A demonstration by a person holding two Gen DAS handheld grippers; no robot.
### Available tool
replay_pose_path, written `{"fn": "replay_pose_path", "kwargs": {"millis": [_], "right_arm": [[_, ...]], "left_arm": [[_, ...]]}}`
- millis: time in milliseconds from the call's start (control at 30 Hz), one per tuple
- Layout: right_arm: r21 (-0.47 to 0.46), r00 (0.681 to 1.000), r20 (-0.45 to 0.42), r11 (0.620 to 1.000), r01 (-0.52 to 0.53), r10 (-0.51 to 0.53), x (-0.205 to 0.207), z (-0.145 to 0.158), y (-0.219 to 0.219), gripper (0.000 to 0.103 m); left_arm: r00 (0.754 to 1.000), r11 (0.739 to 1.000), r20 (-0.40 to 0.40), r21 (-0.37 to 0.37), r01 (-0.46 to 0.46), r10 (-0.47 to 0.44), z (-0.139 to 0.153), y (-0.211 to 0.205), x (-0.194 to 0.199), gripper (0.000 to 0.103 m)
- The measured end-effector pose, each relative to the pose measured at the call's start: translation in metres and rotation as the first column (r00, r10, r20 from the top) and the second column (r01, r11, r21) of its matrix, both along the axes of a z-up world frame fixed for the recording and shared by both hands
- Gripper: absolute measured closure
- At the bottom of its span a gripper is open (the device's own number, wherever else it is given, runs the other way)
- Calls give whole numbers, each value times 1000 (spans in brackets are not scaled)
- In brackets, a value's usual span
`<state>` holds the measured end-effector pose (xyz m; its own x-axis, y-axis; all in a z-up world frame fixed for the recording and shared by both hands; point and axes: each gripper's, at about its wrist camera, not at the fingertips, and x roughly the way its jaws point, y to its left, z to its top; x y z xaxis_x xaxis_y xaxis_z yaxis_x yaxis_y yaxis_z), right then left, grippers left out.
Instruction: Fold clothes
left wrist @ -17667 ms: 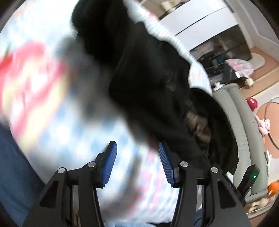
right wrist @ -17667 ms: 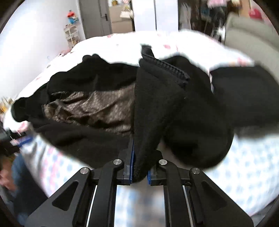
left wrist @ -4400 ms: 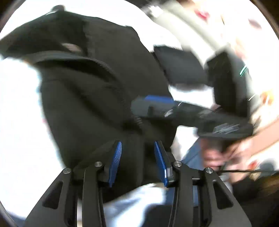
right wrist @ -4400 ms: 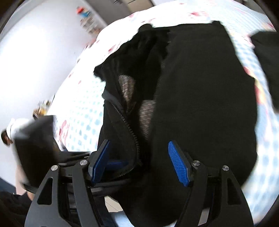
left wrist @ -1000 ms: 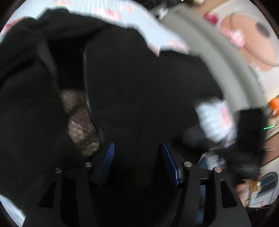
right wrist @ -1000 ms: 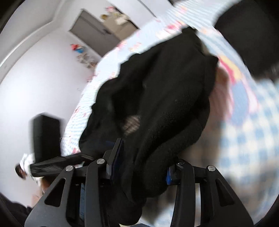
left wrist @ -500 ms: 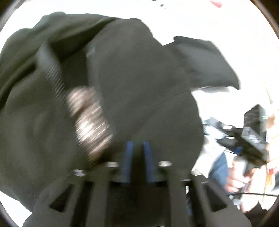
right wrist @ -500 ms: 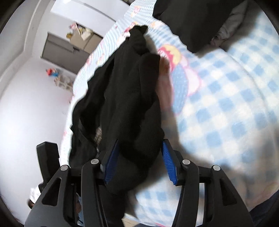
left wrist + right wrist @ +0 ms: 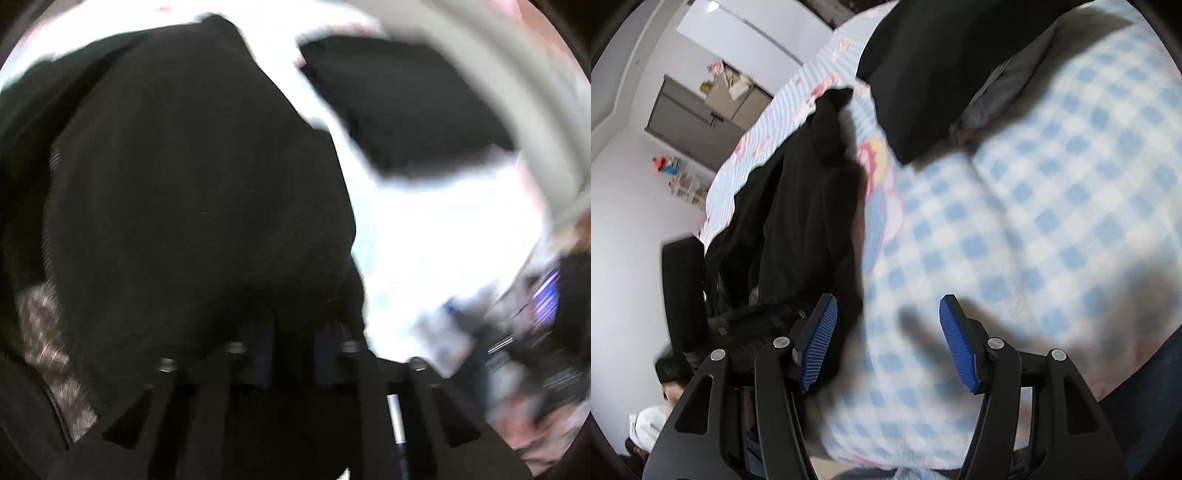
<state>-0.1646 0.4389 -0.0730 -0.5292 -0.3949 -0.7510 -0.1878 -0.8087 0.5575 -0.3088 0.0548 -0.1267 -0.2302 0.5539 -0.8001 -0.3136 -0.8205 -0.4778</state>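
Note:
A black fleece jacket (image 9: 192, 192) with a brownish lining (image 9: 44, 332) fills the left wrist view. My left gripper (image 9: 293, 350) is closing, its pads close together with the jacket's near edge pinched between them. In the right wrist view the same jacket (image 9: 805, 221) lies bunched at the left on the blue-checked blanket (image 9: 1034, 221). My right gripper (image 9: 888, 341) hovers over the bare blanket just right of the jacket. Its jaws are opening and nothing is between them.
A second black garment (image 9: 923, 55) lies further back on the bed, with a grey one (image 9: 1015, 81) beside it. A grey padded edge (image 9: 535, 110) curves along the bed's right side. The left gripper's black body (image 9: 750, 321) sits low beside the jacket.
My left gripper has closed onto the jacket's edge. My right gripper has let the jacket go, widened its jaws and shifted right over the blanket.

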Motion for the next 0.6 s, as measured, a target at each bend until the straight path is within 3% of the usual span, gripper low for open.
{"fn": "replay_pose_path", "kwargs": {"millis": [67, 167, 267, 333, 433, 467, 500, 600], "right_arm": [[10, 999, -2, 999, -53, 53, -6, -1, -10, 43], [-7, 993, 0, 993, -119, 119, -19, -5, -28, 43], [-68, 983, -20, 981, -184, 183, -39, -8, -54, 43], [-107, 976, -31, 971, -216, 214, -57, -11, -71, 43], [-196, 980, -49, 960, -199, 193, -88, -23, -86, 39], [-236, 985, -54, 956, -173, 164, -98, -29, -90, 38], [-285, 990, -55, 948, -140, 130, -106, -36, -93, 38], [-470, 998, -26, 881, -57, 51, -131, -65, -106, 38]], "left_arm": [[992, 979, 33, 163, -125, 121, 15, -46, -5, 92], [947, 897, 54, 308, -319, 318, 30, -126, -2, 92], [886, 850, 31, 270, -453, 463, 25, -191, 6, 92], [853, 824, 85, 223, -521, 516, -2, -227, 7, 93], [847, 846, 157, 95, -525, 508, -56, -245, 3, 92], [840, 843, 192, 90, -530, 507, -70, -248, 4, 90], [834, 835, 201, 107, -539, 513, -74, -252, 6, 90], [847, 848, 172, 94, -522, 503, -66, -254, 8, 89]]}}
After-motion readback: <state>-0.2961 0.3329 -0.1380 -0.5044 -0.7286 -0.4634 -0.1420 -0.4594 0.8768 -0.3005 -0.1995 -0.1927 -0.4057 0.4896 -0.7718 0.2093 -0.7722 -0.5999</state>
